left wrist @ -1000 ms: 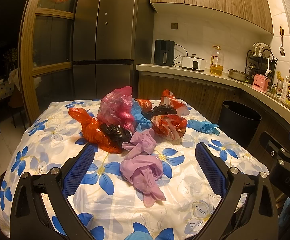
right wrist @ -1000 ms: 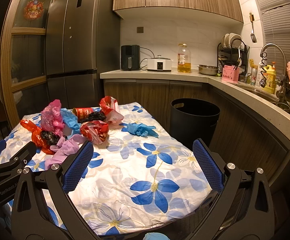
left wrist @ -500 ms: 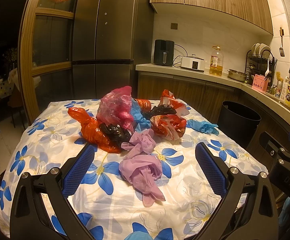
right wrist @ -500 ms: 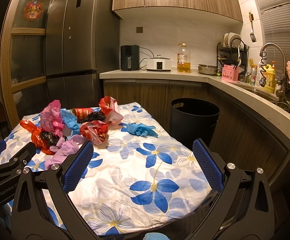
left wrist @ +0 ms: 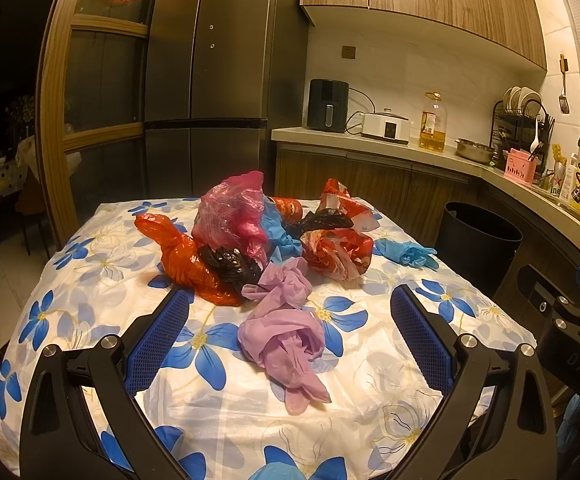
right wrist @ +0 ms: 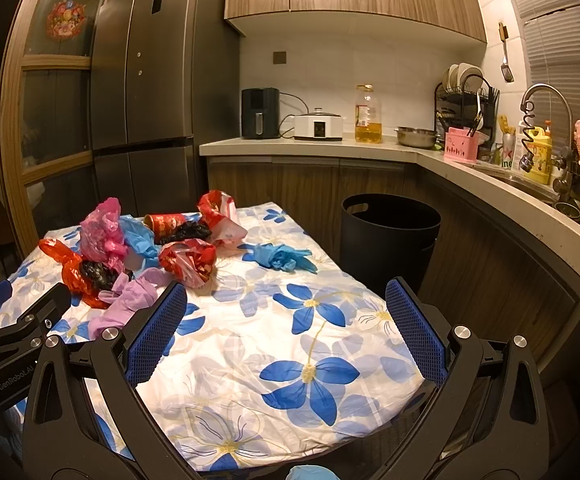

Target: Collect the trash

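A heap of crumpled plastic trash lies on the flowered tablecloth: a pink bag, an orange-red bag, a black bag, a red-and-white bag, a blue glove and a lilac glove nearest me. My left gripper stands open, with the lilac glove lying between its blue pads and untouched. My right gripper is open too, over bare cloth to the right of the heap, with nothing in it. A black trash bin stands on the floor beyond the table.
A grey fridge rises behind the table. A counter carries an air fryer, a cooker, an oil bottle and a dish rack; the sink is at the right. The left gripper's body shows at the right wrist view's left edge.
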